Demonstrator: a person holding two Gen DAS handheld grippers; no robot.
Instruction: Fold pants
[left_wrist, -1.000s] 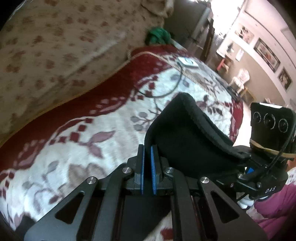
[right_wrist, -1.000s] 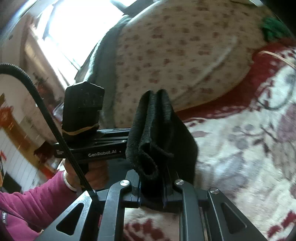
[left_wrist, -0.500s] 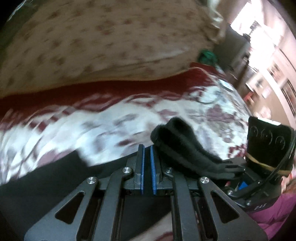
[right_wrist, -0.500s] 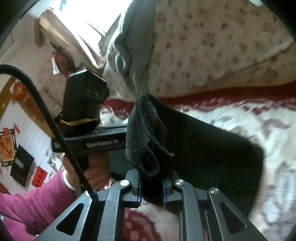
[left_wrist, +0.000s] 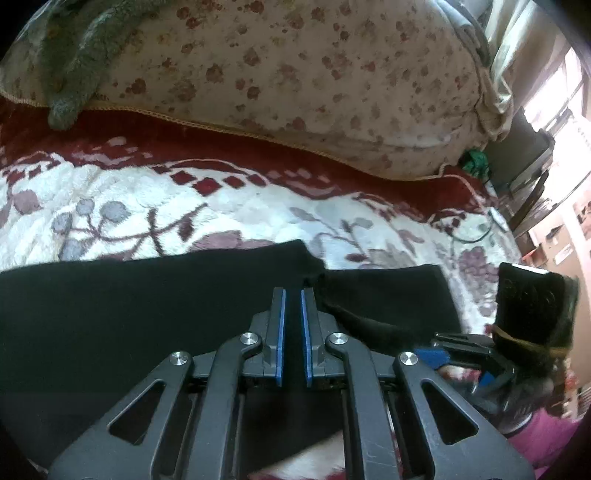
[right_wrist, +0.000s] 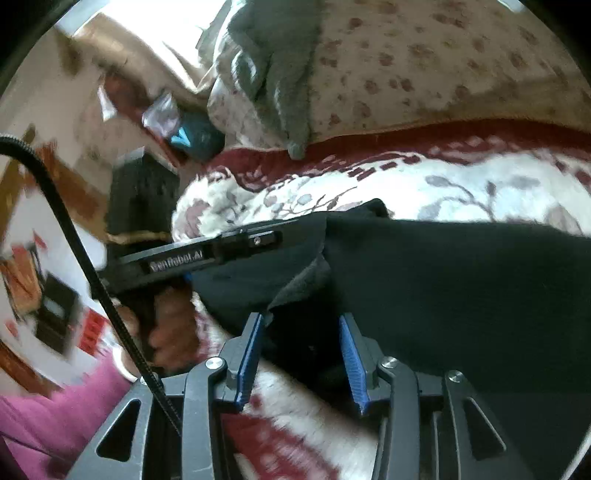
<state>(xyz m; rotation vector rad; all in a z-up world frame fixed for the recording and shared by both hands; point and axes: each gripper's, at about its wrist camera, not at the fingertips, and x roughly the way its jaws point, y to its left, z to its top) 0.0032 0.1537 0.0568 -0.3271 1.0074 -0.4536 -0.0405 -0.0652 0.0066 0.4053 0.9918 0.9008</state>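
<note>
Two hand-held grippers work over the bed (left_wrist: 155, 206), its red-and-white floral blanket running up to a spotted cream pillow (left_wrist: 295, 74). Black pants (left_wrist: 110, 314) lie spread flat across the blanket, directly beneath and ahead of both tools. A grey cloth (right_wrist: 280, 74) drapes over the pillow. The left hand-held gripper (left_wrist: 292, 295) has its blue pads drawn close with black cloth in the narrow gap; whether it pinches the cloth cannot be told. The right hand-held gripper (right_wrist: 301, 319) is opening its jaws, a folded edge of the pants lying loose between them.
</note>
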